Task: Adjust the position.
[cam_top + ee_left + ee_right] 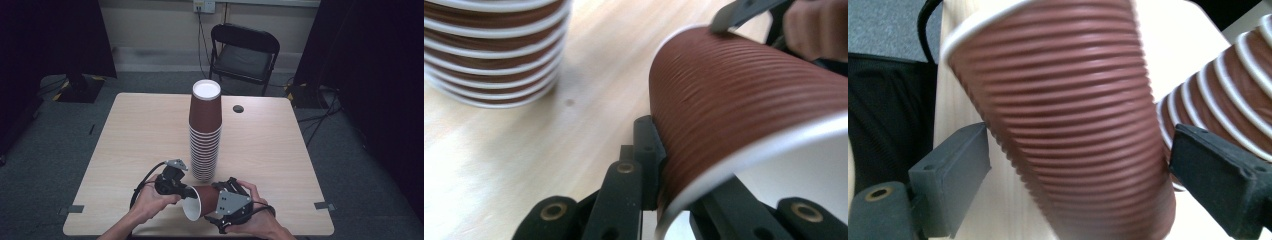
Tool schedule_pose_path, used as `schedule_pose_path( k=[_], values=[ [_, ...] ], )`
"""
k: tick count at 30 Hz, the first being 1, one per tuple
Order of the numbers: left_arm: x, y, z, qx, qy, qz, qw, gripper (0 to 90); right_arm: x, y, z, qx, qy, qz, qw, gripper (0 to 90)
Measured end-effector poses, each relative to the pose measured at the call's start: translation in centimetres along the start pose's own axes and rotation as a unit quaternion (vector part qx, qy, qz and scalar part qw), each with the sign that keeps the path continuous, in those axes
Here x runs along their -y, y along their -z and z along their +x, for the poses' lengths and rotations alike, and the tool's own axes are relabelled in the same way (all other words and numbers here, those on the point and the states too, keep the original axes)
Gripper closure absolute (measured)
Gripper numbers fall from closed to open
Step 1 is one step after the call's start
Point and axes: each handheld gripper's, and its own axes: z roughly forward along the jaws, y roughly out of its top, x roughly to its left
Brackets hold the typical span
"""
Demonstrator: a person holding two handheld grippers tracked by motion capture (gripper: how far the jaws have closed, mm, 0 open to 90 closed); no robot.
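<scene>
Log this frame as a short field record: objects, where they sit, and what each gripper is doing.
surface: light wooden table
stack: tall upright stack of brown ribbed paper cups, mid-table
loose cup: single brown ribbed cup on its side, near edge, white mouth toward the left gripper
left gripper: jaws pinch the cup's rim
right gripper: jaws straddle the cup's body, gap visible
background: black folding chair

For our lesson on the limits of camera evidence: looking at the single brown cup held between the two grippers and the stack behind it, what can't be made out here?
- Single cup, high view: its base, hidden by the right gripper and hand.
- Left gripper, its own view: the jaw inside the rim, cut off by the bottom edge.
- Stack of cups, left gripper view: top cropped, blurred.
- Cup count in the stack, high view: rims too small.
</scene>
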Motion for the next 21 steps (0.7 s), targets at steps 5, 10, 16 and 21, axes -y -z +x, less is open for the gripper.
schedule_pose_path(
  k=[5, 10, 16, 21],
  values=[
    [-0.4, -0.1, -0.4, -0.002, -0.001, -0.001, 1.0, 86.7, -0.1, -1.0, 0.5, 0.013, 0.011, 0.008, 0.9998, 9.5],
    [-0.8, -0.1, -0.3, 0.008, 0.003, 0.005, 1.0, 86.6, -0.3, -1.5, 0.4, 0.015, 0.007, 0.001, 0.9999, 9.5],
    [-0.8, -0.5, -0.6, -0.009, 0.002, 0.011, 0.9999, 86.7, -0.8, -2.1, 0.6, 0.01, 0.016, 0.0, 0.9998, 9.7],
    [-1.0, -0.8, -0.7, -0.003, 0.007, 0.018, 0.9998, 86.5, -1.0, -2.2, 0.9, 0.009, 0.011, -0.007, 0.9999, 9.5]
  ],
)
